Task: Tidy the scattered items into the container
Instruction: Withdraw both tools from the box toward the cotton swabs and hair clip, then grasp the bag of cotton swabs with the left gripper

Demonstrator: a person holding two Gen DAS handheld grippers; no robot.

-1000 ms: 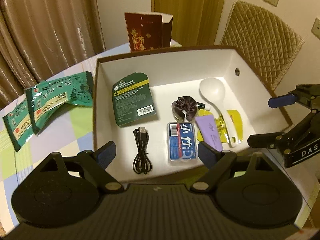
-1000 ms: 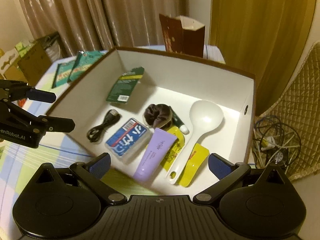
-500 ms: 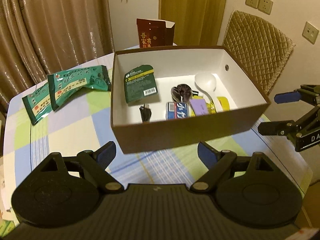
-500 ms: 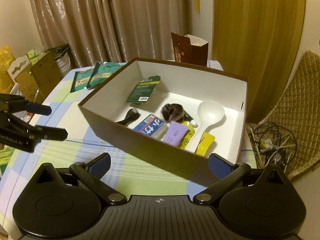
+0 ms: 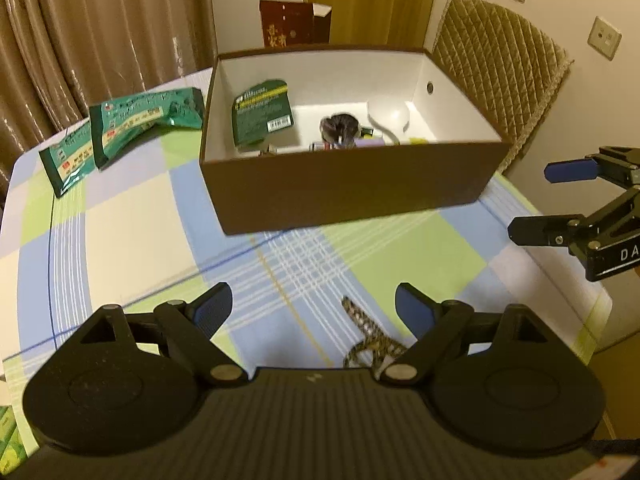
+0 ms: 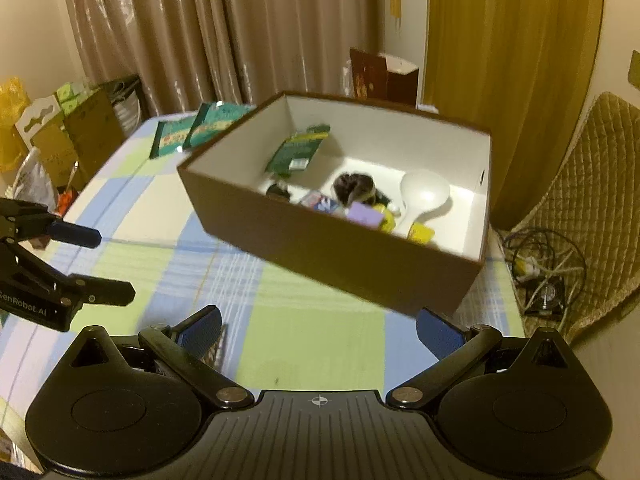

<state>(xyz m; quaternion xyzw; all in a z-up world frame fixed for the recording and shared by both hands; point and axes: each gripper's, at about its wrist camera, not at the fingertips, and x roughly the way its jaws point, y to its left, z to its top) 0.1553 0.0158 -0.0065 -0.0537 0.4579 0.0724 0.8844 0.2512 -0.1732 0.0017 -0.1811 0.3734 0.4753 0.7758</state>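
**Both grippers spread, nothing held, box ahead on the table**

Left gripper (image 5: 314, 308): jaws spread wide, nothing btwn the blue pads, tilted down toward the checked tablecloth (image 5: 132, 240). Right gripper (image 6: 318, 326): same, jaws wide apart, empty, angled down over the cloth. In the left view the right gripper shows at the right edge, just past the table's right edge; in the right view the left gripper (image 6: 96, 264) sits at the left, over the cloth.

Just in front of the left gripper's right finger lies a patterned strap-like item (image 5: 366, 332), partly hidden by the finger; can't tell what it is.

Further out: brown box w/ white inside (image 5: 348, 192), standing on the table, open top, well apart from both grippers. Inside: green packet (image 5: 262, 114) leaning on the left wall, dark scrunchie (image 5: 339, 126) mid-floor, white spoon (image 6: 424, 196) toward the right wall, purple tube (image 6: 362, 214), yellow sachet (image 6: 420, 234), blue pack (image 6: 320, 202). Near wall hides the rest.

Outside the box, to its left near the far table edge: two green packets (image 5: 140, 126), overlapping.

Open room: bare cloth btwn grippers and box. A dark red carton (image 5: 292, 24) stands behind the box. Quilted chair (image 5: 500, 76) close at the right; curtains (image 5: 100, 40) behind the table.
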